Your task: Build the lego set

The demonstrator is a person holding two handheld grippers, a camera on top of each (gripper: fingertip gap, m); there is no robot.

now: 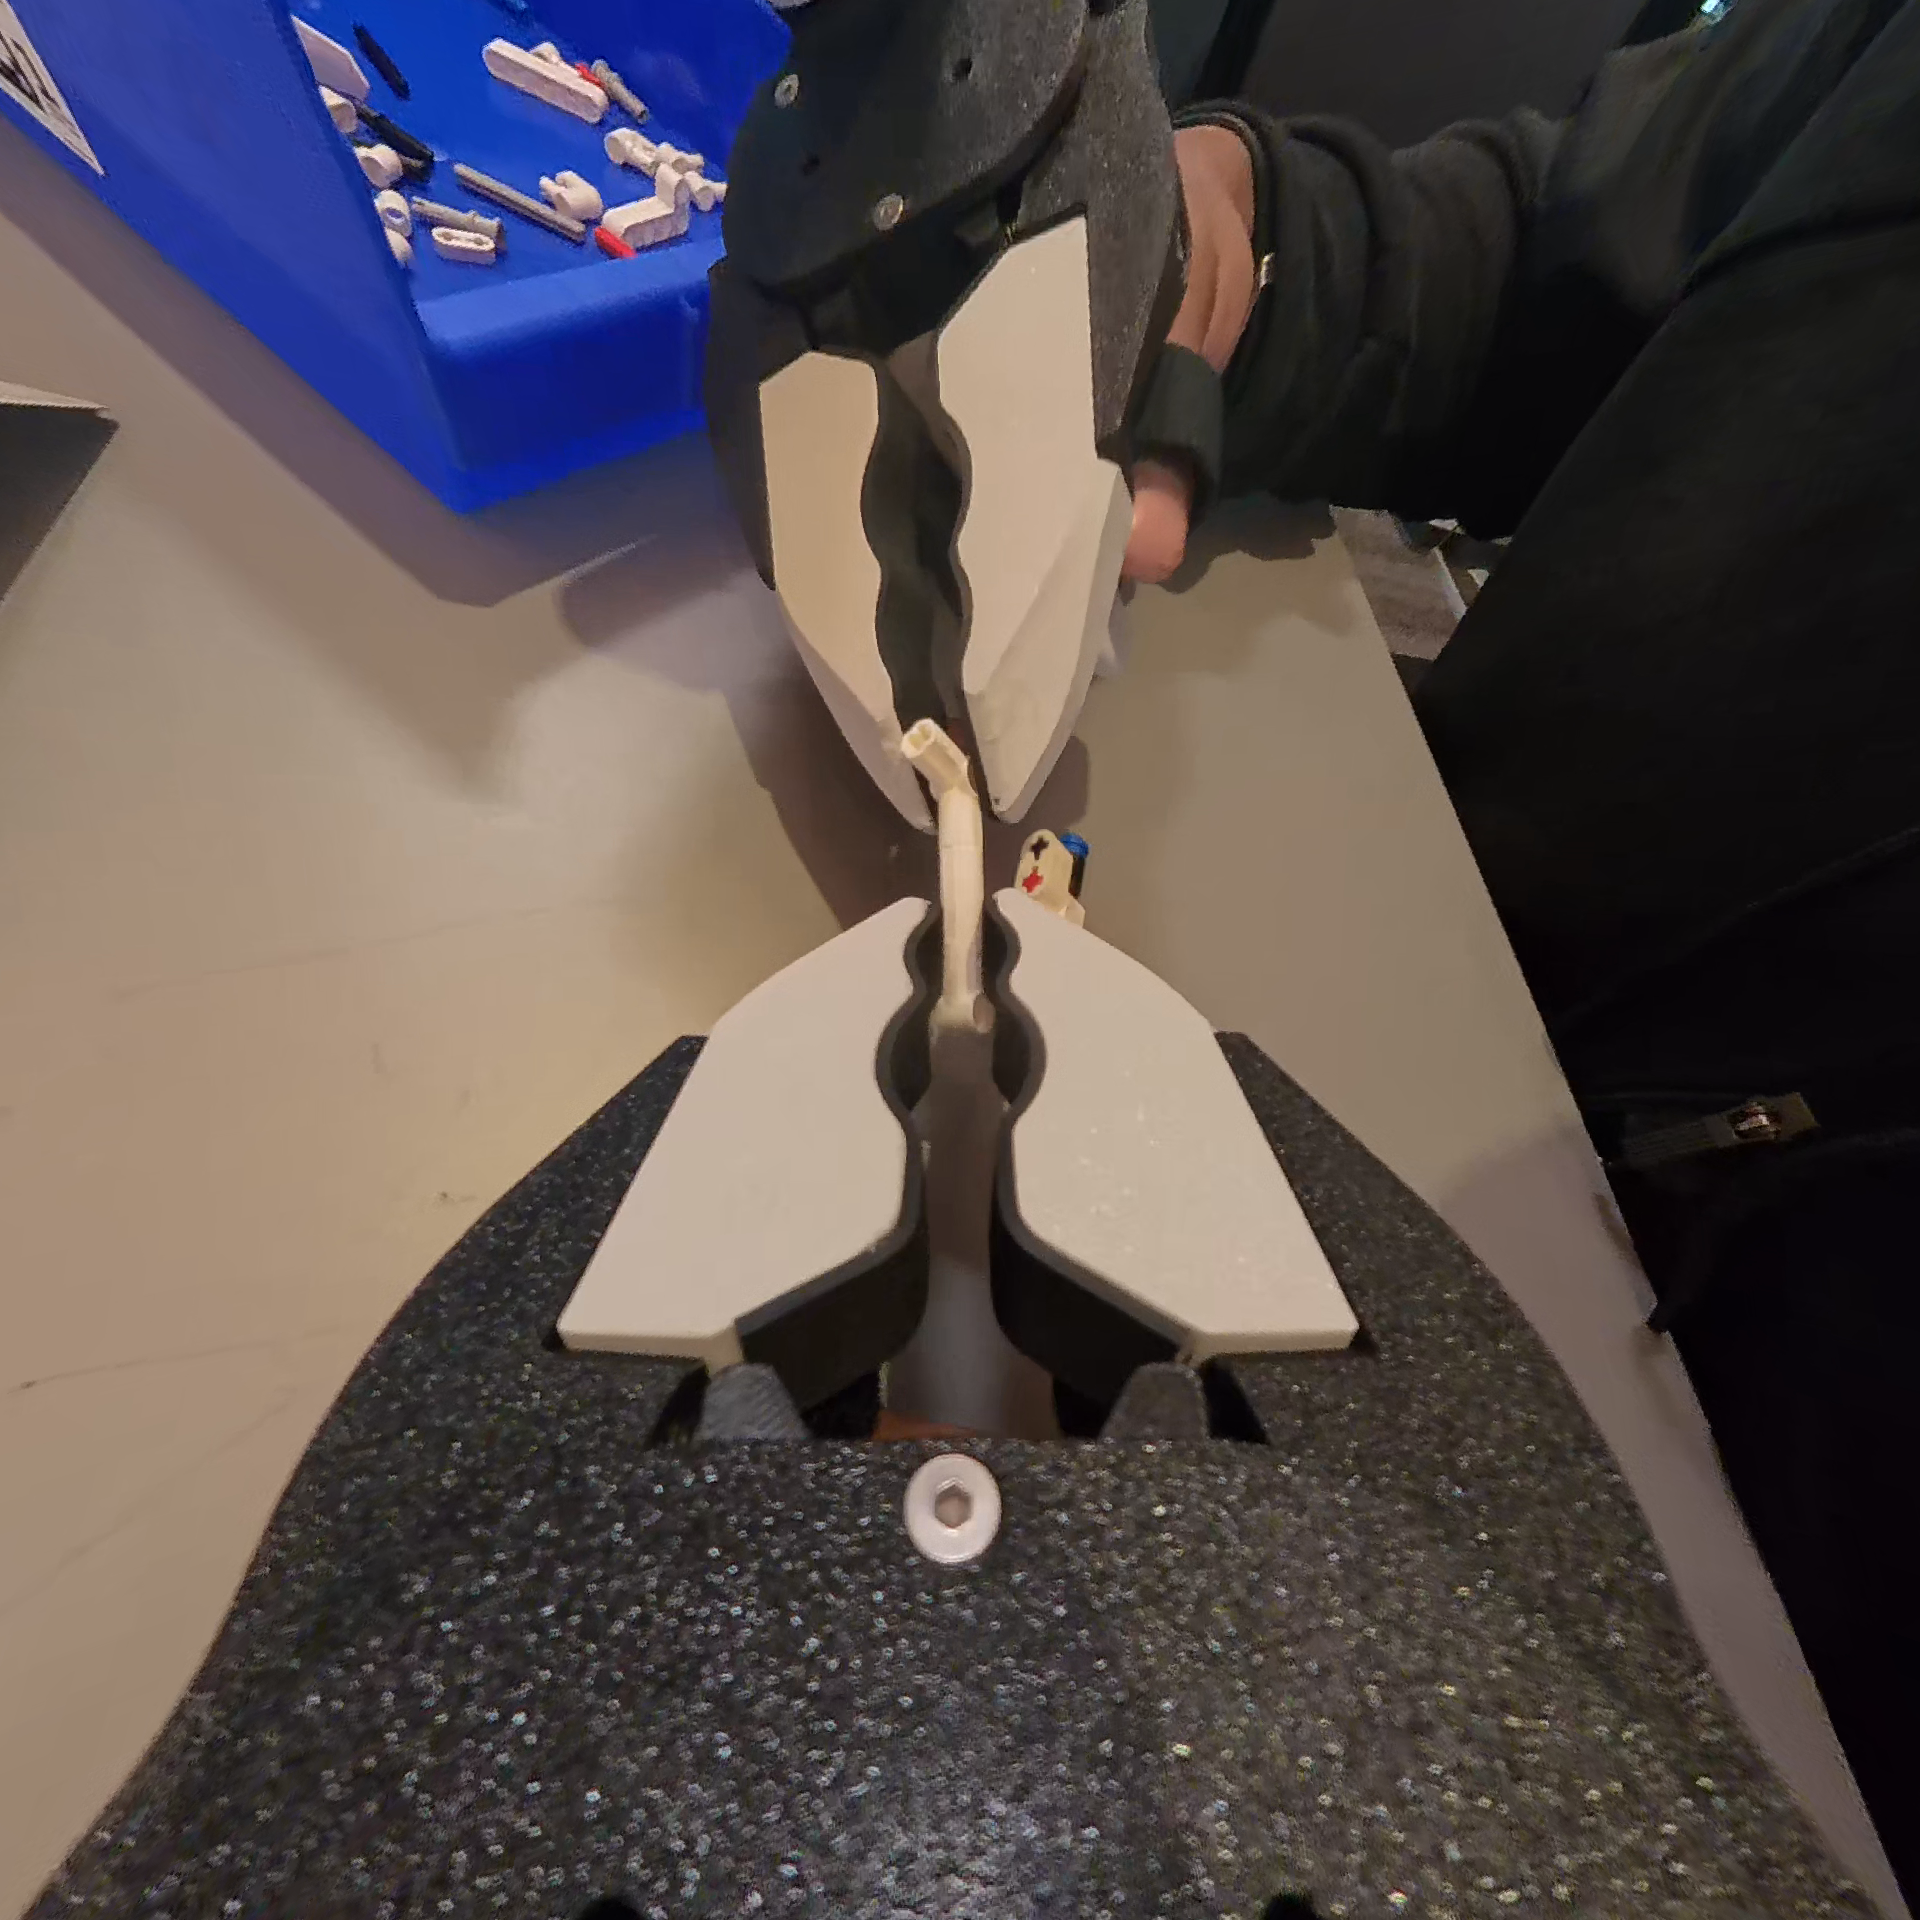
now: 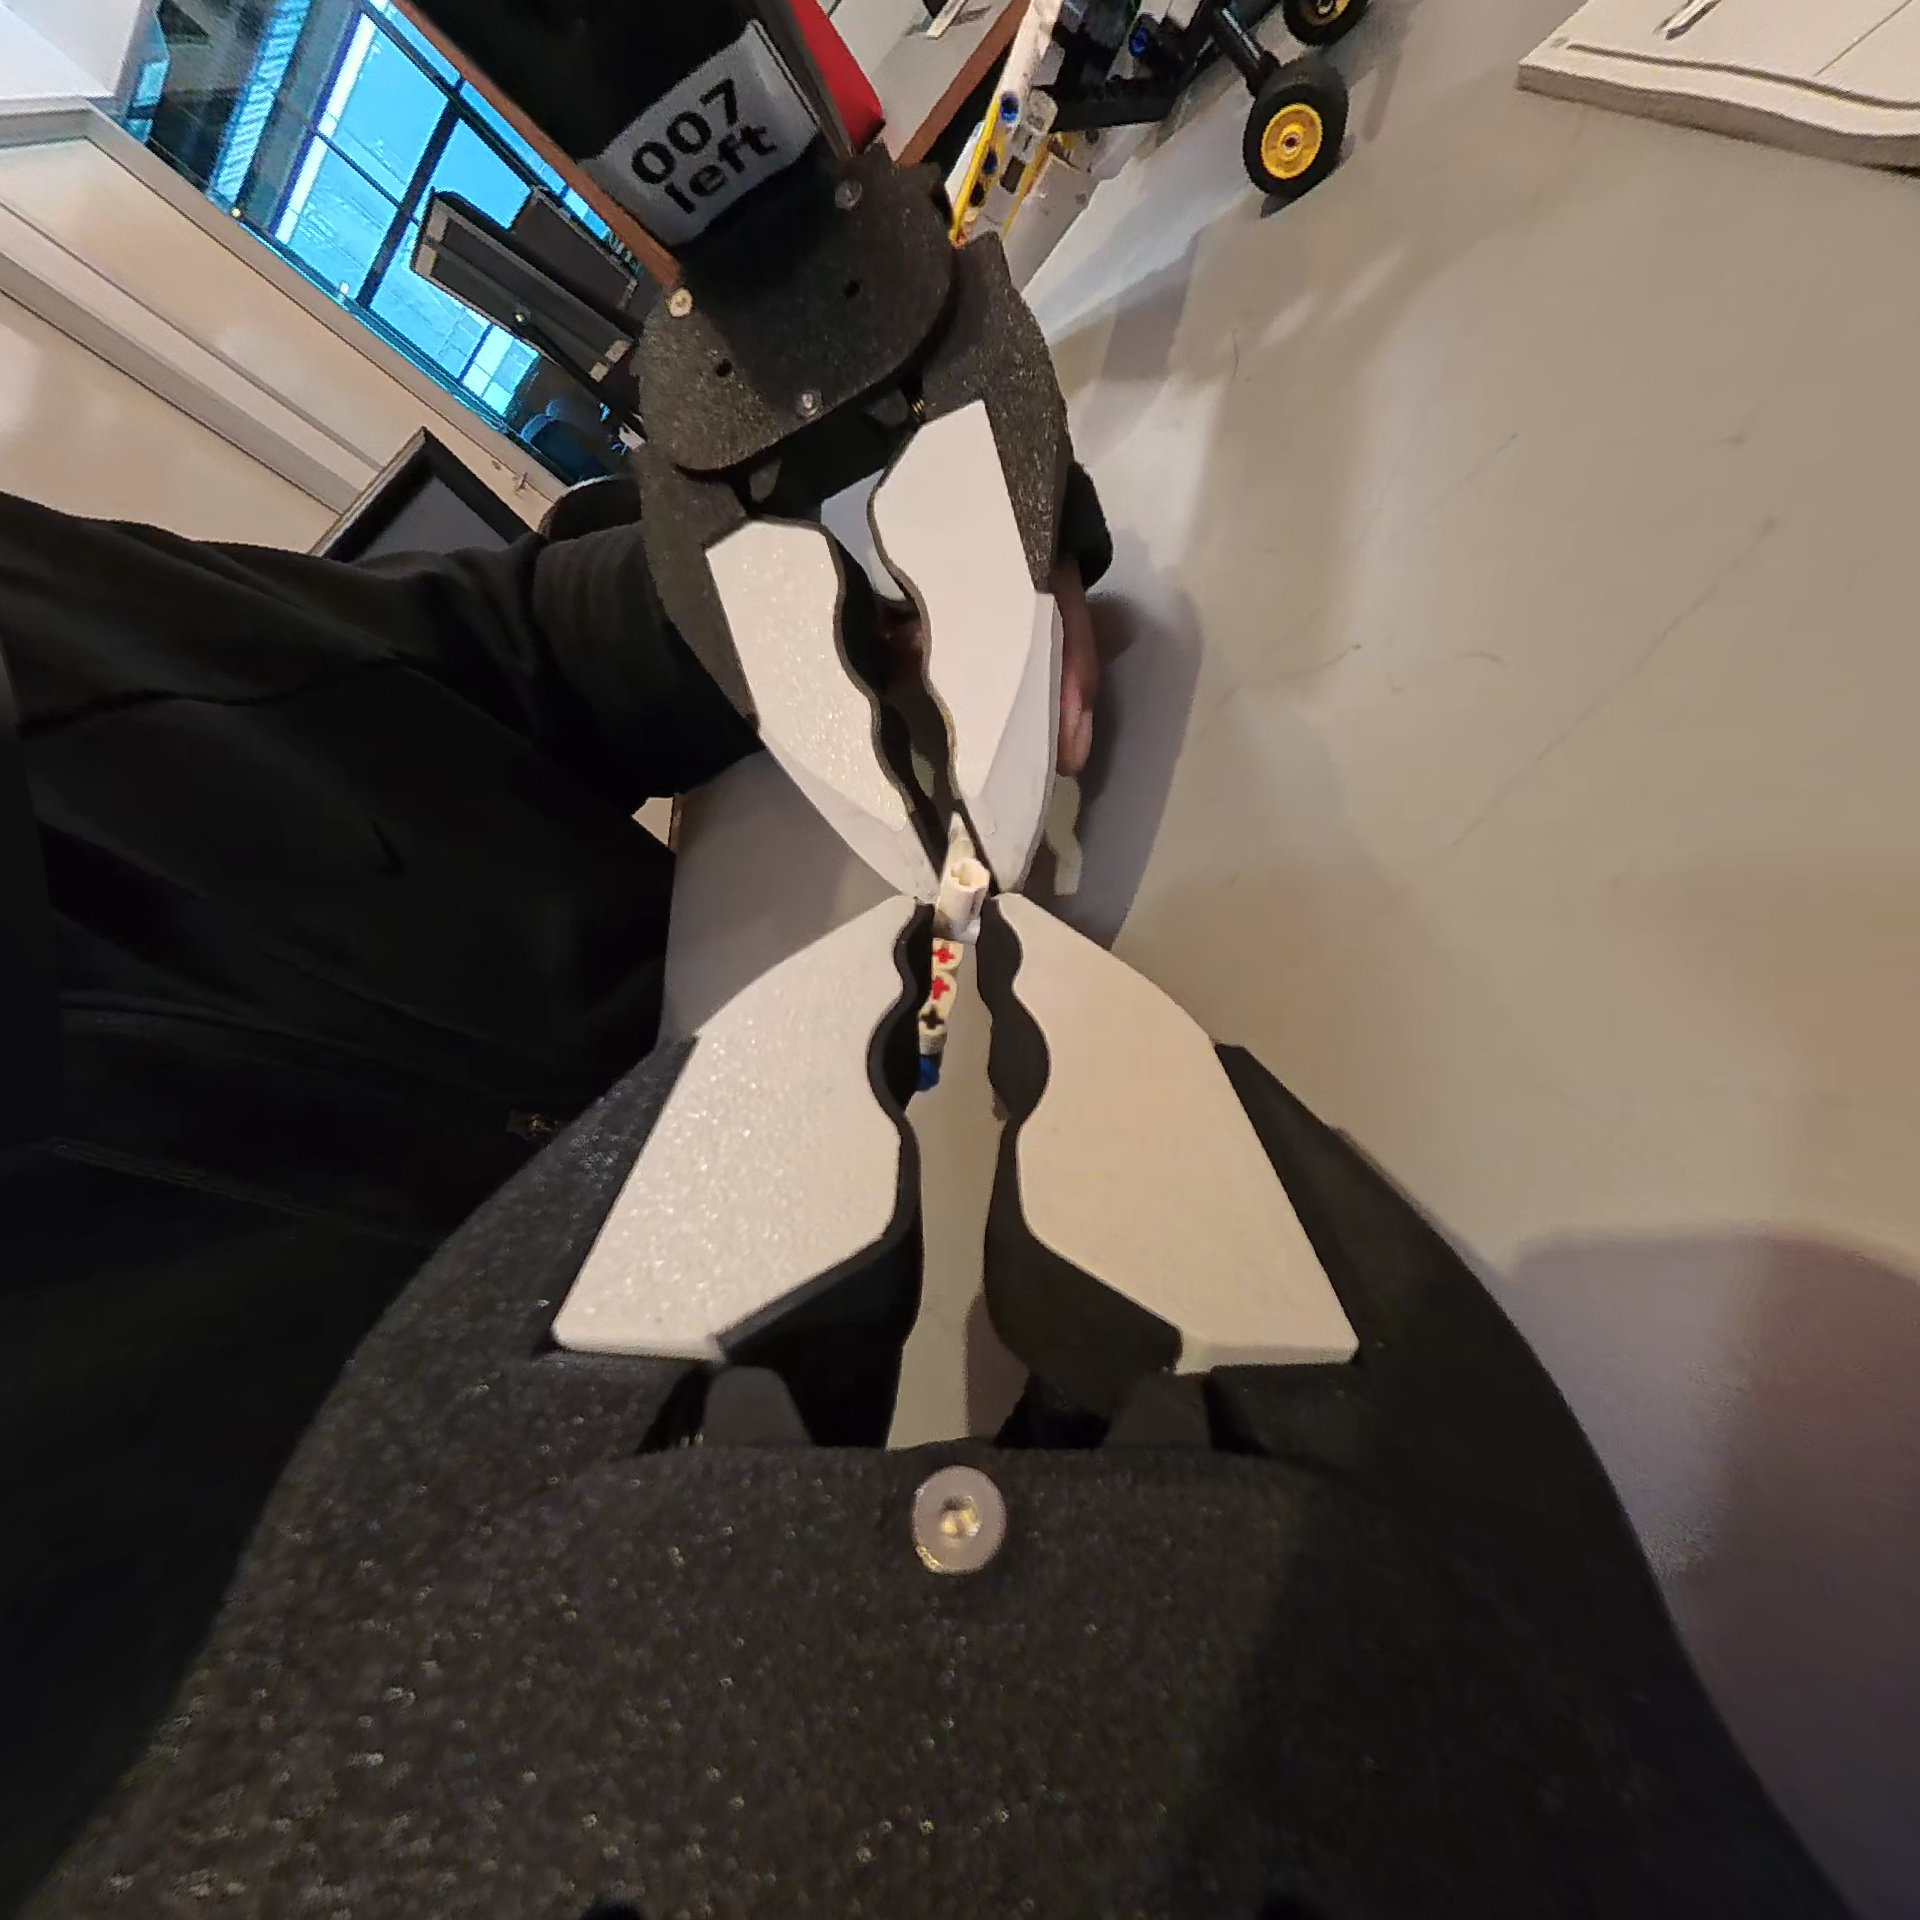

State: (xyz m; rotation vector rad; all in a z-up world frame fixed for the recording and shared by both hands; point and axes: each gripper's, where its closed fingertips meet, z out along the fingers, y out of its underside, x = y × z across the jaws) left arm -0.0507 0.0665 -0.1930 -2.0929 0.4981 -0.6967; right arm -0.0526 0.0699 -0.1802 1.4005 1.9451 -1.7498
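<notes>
Left jaws clamped on cream bent beam (image 1: 958,914); right jaws pinched beam's far end, apparently steadying it above bench (image 1: 312,883).

Blue bin (image 1: 582,343) of small white parts; yellow-wheeled model (image 2: 1294,135); grey table (image 1: 312,831).

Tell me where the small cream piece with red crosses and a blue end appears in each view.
Left wrist view: the cream piece lies on the table, just right of the claw tips.
Right wrist view: it shows between the near claw's fingers.
Shared landmark: the bent white connector.
</notes>
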